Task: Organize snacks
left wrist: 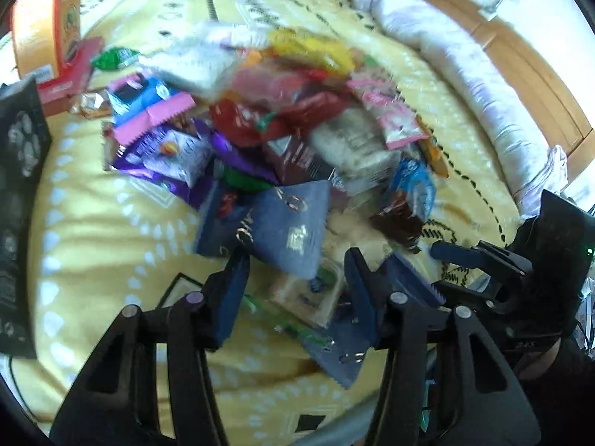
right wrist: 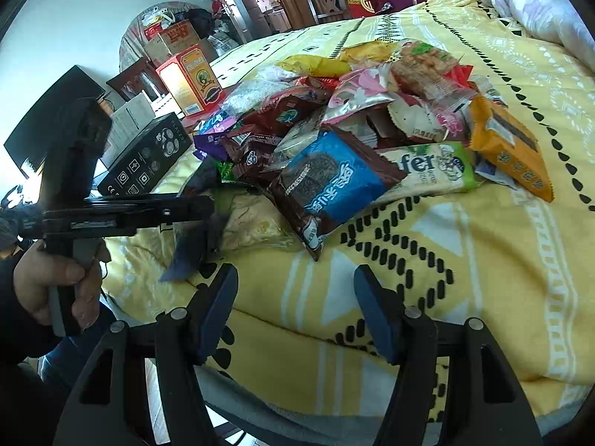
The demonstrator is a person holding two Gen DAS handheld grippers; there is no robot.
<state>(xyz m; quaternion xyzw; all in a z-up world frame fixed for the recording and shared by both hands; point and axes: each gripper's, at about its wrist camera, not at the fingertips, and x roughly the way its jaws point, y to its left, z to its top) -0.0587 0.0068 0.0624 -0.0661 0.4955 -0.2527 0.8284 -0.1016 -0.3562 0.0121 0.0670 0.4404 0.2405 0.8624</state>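
A heap of snack packets [right wrist: 357, 126] lay in the middle of a bed covered by a yellow patterned blanket [right wrist: 483, 260], too many and too overlapped to count. At the near edge of the heap, one blue-and-brown cookie packet [right wrist: 327, 186] rested partly on one green-and-cream wafer packet [right wrist: 435, 167], with one orange packet [right wrist: 509, 148] just right of the wafers. Left of the heap stood one upright orange box [right wrist: 189, 78] and, nearer the bed's edge, one black box [right wrist: 148, 156] lying flat. Behind the heap, one rolled white quilt [left wrist: 465, 59] ran along the far side of the bed. Two tools were in play. The left tool [left wrist: 293, 282] hovered over the near side of the heap with its two blue-padded fingers [left wrist: 230, 297] spread apart, framing a blue-grey packet [left wrist: 282, 230] and a clear-wrapped packet [left wrist: 308, 297] without pinching either; motion blur left it unclear whether the pads touched them. The right tool [right wrist: 295, 308] hung released over bare blanket in front of the heap, near the cookie packet, nothing between its fingers. The person's left hand [right wrist: 55, 282] gripped the left tool's handle, left of the heap.
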